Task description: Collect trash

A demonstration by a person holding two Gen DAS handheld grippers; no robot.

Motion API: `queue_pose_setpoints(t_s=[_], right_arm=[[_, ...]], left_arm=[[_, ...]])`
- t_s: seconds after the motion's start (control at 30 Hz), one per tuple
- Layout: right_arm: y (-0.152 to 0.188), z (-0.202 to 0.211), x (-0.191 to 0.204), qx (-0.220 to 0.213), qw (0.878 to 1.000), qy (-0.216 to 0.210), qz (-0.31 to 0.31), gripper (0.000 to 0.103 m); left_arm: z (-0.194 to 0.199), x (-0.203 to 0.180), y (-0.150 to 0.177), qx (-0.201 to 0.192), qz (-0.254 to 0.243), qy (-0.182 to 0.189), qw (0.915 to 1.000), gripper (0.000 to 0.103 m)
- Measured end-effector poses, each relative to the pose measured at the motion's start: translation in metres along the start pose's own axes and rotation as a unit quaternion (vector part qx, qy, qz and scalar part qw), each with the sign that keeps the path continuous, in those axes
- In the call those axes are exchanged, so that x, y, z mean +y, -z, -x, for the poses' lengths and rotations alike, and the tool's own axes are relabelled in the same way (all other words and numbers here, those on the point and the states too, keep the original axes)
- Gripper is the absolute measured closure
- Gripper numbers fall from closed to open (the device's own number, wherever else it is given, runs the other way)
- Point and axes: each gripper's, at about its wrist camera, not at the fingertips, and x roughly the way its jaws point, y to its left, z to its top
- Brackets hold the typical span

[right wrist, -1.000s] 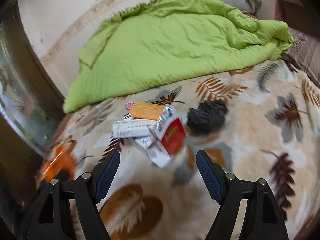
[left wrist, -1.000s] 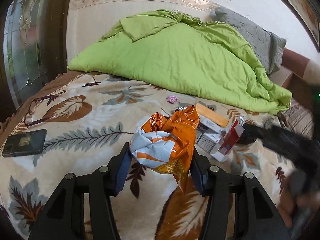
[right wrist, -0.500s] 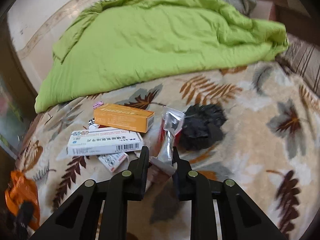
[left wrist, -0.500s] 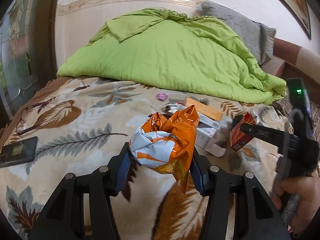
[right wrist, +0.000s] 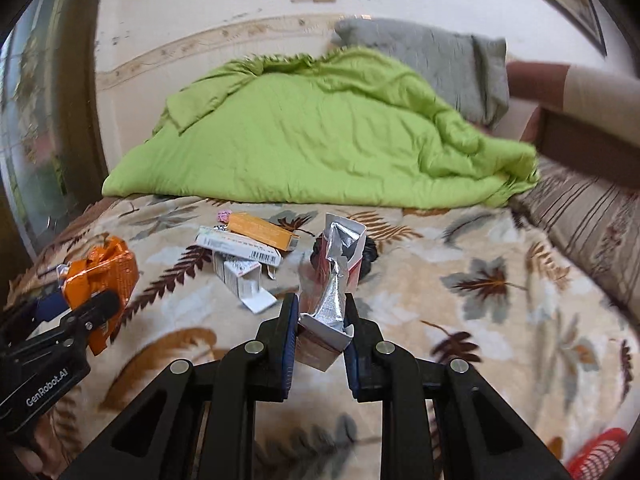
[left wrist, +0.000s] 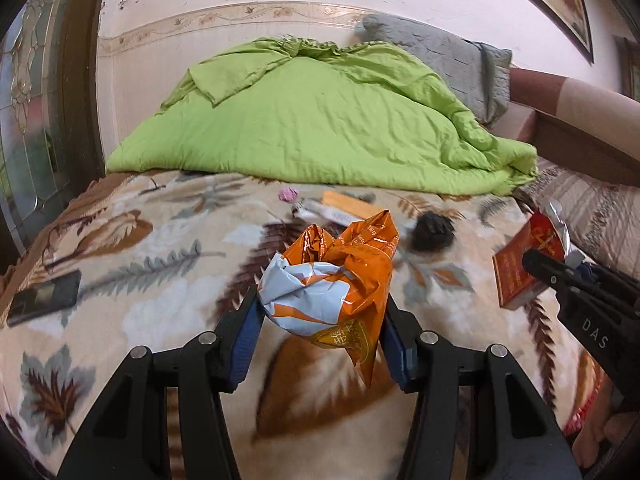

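The right gripper (right wrist: 321,330) had just clamped down on the red carton (right wrist: 334,280) with its torn foil lining and lifted it clear of the bed (right wrist: 460,320); a moment before, its fingers had stood wide apart over the pile. The pads now pinched the carton's lower end, jaws nearly together, the box standing up between them. From the left wrist view the same red carton (left wrist: 528,264) hung off to the right, above the leaf-patterned blanket.

The left gripper (left wrist: 320,332) was unchanged in its grip, part-way open around the crumpled orange wrapper (left wrist: 332,280), held off the bedding.

So both hands were loaded, I judged, and the next need was somewhere to drop them. A red mesh object (right wrist: 596,456) showed at the lower right corner, possibly a basket; I could not be sure.

Still lying on the blanket were the orange box (right wrist: 262,232), the white box (right wrist: 236,246), an opened white packet (right wrist: 242,280), a black crumpled lump (left wrist: 434,230) and a small pink scrap (left wrist: 289,194). A phone (left wrist: 44,298) lay apart, hardly trash.
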Motion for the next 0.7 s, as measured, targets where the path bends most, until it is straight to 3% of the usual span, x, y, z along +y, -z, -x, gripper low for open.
queue_pose_setpoints(t_s=[0.23, 0.7], right_arm=[[0.021, 0.036, 0.002, -0.016, 1.0, -0.006, 0.019, 0.081], [0.021, 0.024, 0.0, -0.001, 0.999, -0.033, 0.0, 0.081]], left_arm=[[0.009, -0.011, 0.014, -0.003, -0.025, -0.012, 0.9996, 0.05], [-0.011, -0.009, 0.016, 0.006, -0.038, -0.036, 0.9986, 0.05]])
